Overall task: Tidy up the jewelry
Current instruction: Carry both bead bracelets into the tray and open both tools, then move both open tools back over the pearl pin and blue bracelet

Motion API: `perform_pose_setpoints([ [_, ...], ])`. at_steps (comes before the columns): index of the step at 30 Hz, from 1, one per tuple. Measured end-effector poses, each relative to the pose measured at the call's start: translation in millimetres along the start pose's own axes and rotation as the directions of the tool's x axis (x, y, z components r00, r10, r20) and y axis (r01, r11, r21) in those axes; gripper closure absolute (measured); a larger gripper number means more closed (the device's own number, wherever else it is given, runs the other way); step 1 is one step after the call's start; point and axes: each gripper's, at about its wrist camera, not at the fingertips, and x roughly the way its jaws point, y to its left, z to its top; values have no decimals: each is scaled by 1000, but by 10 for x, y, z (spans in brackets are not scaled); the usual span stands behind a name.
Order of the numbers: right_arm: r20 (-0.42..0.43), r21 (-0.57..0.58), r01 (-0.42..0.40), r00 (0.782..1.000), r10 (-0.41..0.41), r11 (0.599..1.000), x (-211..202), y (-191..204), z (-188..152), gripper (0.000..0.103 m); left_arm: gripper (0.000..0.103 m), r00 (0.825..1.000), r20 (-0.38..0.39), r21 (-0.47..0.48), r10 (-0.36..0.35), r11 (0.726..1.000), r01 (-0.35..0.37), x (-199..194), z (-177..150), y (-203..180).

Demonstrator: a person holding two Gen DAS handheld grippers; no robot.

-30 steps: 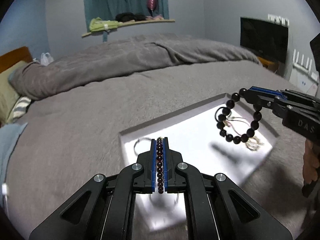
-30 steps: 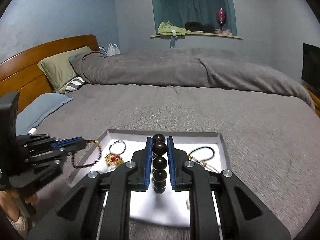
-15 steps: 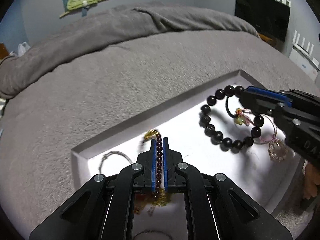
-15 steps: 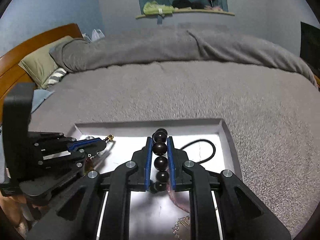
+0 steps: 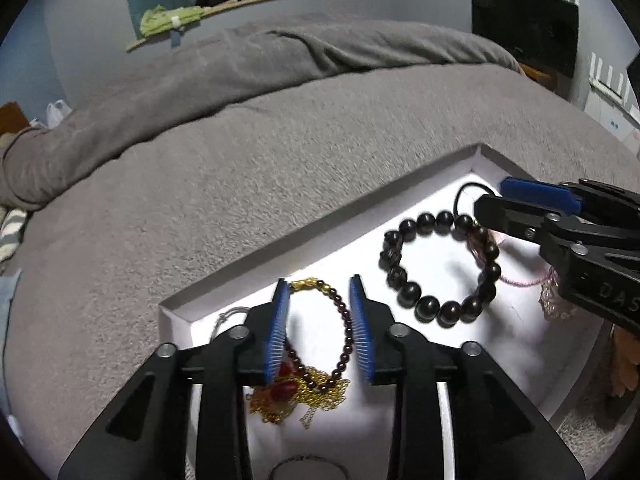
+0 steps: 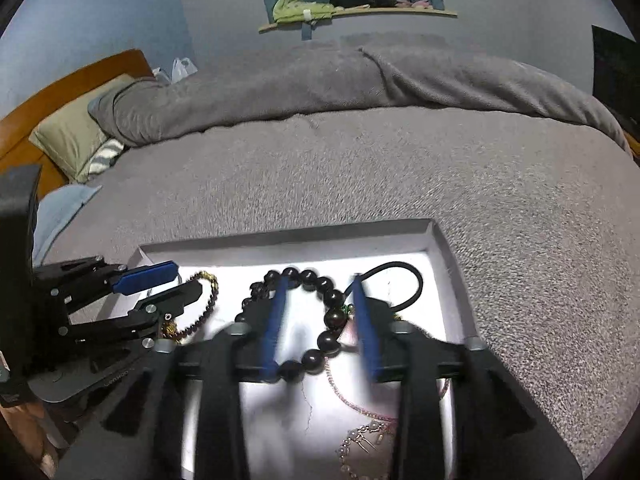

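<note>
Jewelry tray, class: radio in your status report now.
Left gripper and right gripper opening, pads off. Garnet bracelet and black bead bracelet lie in white tray. Nothing in the way.

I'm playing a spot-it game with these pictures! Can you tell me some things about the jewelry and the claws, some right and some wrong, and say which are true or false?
1. The big black bead bracelet lies inside the white tray. True.
2. The left claw squeezes the dark red bead bracelet. False: its jaws are opening, and the bracelet lies loose between them on the tray.
3. The tray sits on a wooden table. False: it sits on a grey bed cover.
4. A gold chain lies heaped by the dark red bracelet. True.
5. The right claw lifts the black bracelet into the air. False: its jaws are opening and the bracelet rests in the tray.
</note>
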Motion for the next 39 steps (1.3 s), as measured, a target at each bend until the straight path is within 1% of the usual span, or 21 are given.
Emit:
perform_pose_setpoints([
  [2,16,10,9,1000,-9,1000,-91,-23,7,59,51,1000,22,-24,12,1000,-11,-92,-22,46],
  [5,48,30,10,999,-11,1000,-313,-54,11,54,39,998,66,-72,26,997,-21,-294,-71,118],
  [6,59,35,12,998,-14,999,-429,-66,-11,53,37,996,82,-91,30,996,-22,-396,-104,135],
  [7,66,36,15,998,-17,999,-507,-68,-34,47,33,995,95,-109,31,994,-20,-489,-142,148],
  [8,71,32,18,997,-20,999,-571,-64,-58,42,33,994,104,-122,28,992,-15,-558,-168,149],
  [10,87,8,30,996,-30,1000,-744,-32,-160,39,31,992,129,-159,16,987,5,-759,-290,141],
  [11,91,-1,32,995,-32,999,-813,-27,-208,37,26,990,140,-175,18,985,7,-850,-357,126],
  [12,96,-7,30,995,-29,1000,-908,-14,-287,37,24,988,150,-186,21,982,8,-915,-412,114],
  [16,102,-10,17,995,-16,1000,-1123,29,-460,34,23,984,171,-231,42,973,-2,-1164,-672,79],
  [20,114,-31,12,993,-8,999,-1325,105,-612,32,22,981,175,-264,89,964,-41,-1364,-884,61],
  [24,134,-51,-2,991,9,999,-1515,170,-756,27,21,972,192,-287,137,955,-78,-1543,-1035,12],
  [28,147,-73,6,989,5,997,-1656,183,-931,23,20,970,198,-295,143,952,-80,-1639,-1140,-44],
  [30,156,-74,2,988,9,997,-1713,156,-1024,19,19,970,198,-300,142,951,-77,-1674,-1234,-67],
  [32,162,-72,-1,987,13,997,-1729,116,-1114,14,13,969,196,-304,148,949,-83,-1699,-1351,-87],
  [34,160,-71,0,987,12,997,-1714,103,-1174,12,12,970,190,-304,151,949,-88,-1708,-1422,-90],
  [37,147,-65,0,989,9,998,-1609,113,-1212,7,11,974,181,-321,139,944,-75,-1704,-1537,-70],
  [39,146,-61,-4,989,13,998,-1565,128,-1255,6,11,974,177,-323,141,943,-77,-1709,-1601,-60],
])
